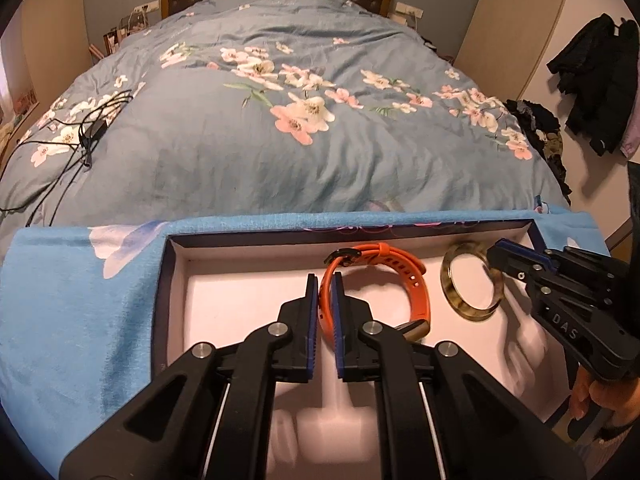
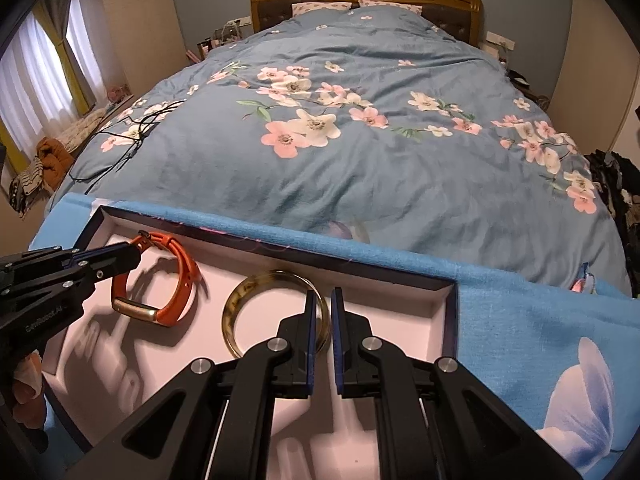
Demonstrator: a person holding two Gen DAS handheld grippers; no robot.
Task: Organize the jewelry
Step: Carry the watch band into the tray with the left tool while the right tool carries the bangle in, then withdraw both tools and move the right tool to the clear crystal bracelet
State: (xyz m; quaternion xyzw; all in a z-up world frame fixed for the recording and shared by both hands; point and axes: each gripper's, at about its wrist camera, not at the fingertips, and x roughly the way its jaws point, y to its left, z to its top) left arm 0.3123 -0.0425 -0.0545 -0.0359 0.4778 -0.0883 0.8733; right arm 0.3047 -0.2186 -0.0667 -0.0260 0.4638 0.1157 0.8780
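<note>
Two grippers work inside one shallow box (image 1: 176, 264) with a pale lining and dark walls, and the box holds two pieces of jewelry: one orange band and one bangle.

The left gripper (image 1: 324, 292) has its two blue-padded fingers drawn close together, pinching the near left arc of the orange band (image 1: 404, 268) between them; the strap runs up through the narrow gap. The rest of the loop curves away ahead and to the right of the fingertips, with its gold clasp piece (partly behind the right finger) down beside the gripper body. In the right wrist view the same band (image 2: 182, 276) stands on edge, the left gripper's tips at its upper left.

The right gripper (image 2: 324, 312) is likewise nearly closed, its fingers clamped on the right-hand rim of the mottled amber bangle (image 2: 236, 300). The ring lies mostly to the left of and ahead of the fingertips. Seen from the left wrist, the bangle (image 1: 452, 292) sits to the right of the band, apart from it, tilted up off the lining.

The box rests on one light blue cloth (image 2: 520, 320), with a floral bedspread (image 1: 280, 140) beyond.
</note>
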